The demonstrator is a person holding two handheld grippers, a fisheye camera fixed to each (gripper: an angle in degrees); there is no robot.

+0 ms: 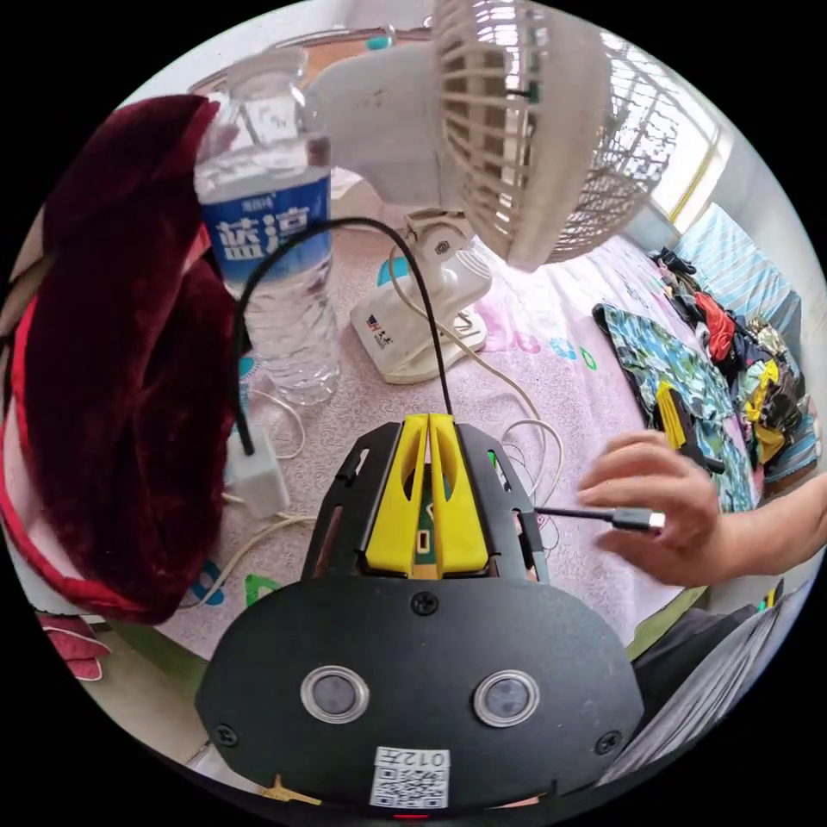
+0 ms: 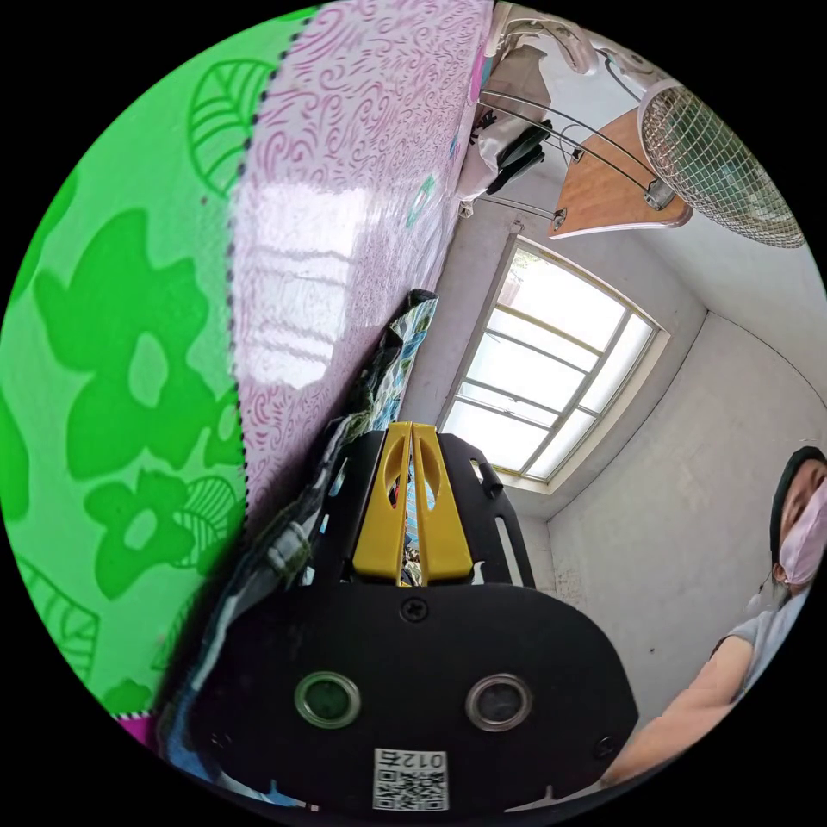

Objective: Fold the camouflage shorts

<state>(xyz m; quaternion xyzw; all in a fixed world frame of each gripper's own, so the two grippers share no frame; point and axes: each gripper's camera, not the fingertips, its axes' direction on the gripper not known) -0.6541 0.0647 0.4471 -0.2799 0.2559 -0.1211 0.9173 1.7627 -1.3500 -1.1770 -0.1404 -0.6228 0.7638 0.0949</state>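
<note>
The camouflage shorts (image 1: pixel 655 353) lie spread out on the pink patterned cover (image 1: pixel 551 327) at the right of the left gripper view. The right gripper (image 1: pixel 670 409) lies on top of them, with no hand on it. My left gripper (image 1: pixel 428 422) rests on the cover with its yellow jaws shut and nothing between them. In the right gripper view the right gripper (image 2: pixel 410 428) lies on its side, jaws together and empty, with the edge of the shorts (image 2: pixel 401 345) beside and under it.
A hand (image 1: pixel 655 500) holds a cable plug (image 1: pixel 637 519) just right of the left gripper. A water bottle (image 1: pixel 276 258), clip fan (image 1: pixel 517 129), white charger (image 1: pixel 258 478) and dark red velvet cloth (image 1: pixel 121 345) stand ahead. A clothes pile (image 1: pixel 749 362) lies beyond the shorts. A person (image 2: pixel 792 534) sits nearby.
</note>
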